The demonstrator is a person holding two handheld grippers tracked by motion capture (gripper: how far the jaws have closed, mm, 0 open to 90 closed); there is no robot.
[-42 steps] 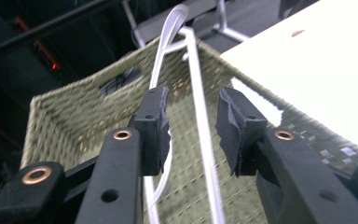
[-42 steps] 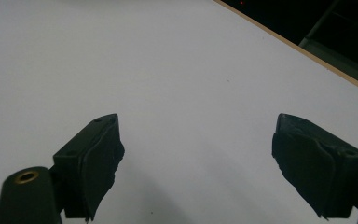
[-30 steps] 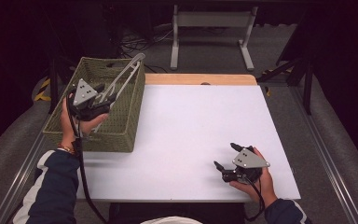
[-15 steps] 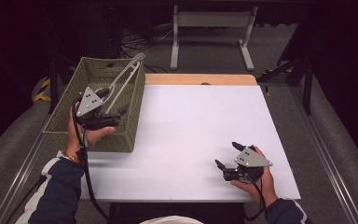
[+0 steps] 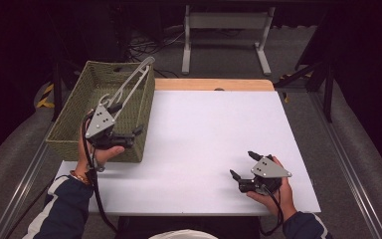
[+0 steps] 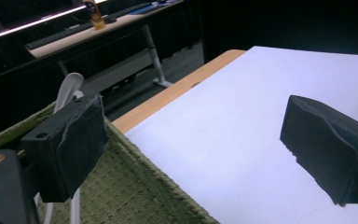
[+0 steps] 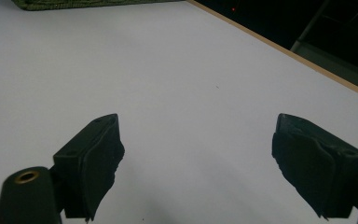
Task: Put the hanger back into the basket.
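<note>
Tongs (image 5: 129,87) of pale metal lie slanted in the woven green basket (image 5: 72,129) at the table's left edge in the high view, tips propped on the far rim, arms slightly parted and holding nothing. The left gripper (image 5: 129,124) hangs over the basket's near right corner, while the right gripper (image 5: 243,164) rests on the white tabletop (image 5: 204,134), jaws spread. In the left gripper view, the gripper's (image 6: 191,144) foam-padded jaws have just been opening, with nothing between them; a looped tong end (image 6: 70,86) shows behind one pad. The right gripper view shows the gripper (image 7: 196,168) wide over bare white surface.
</note>
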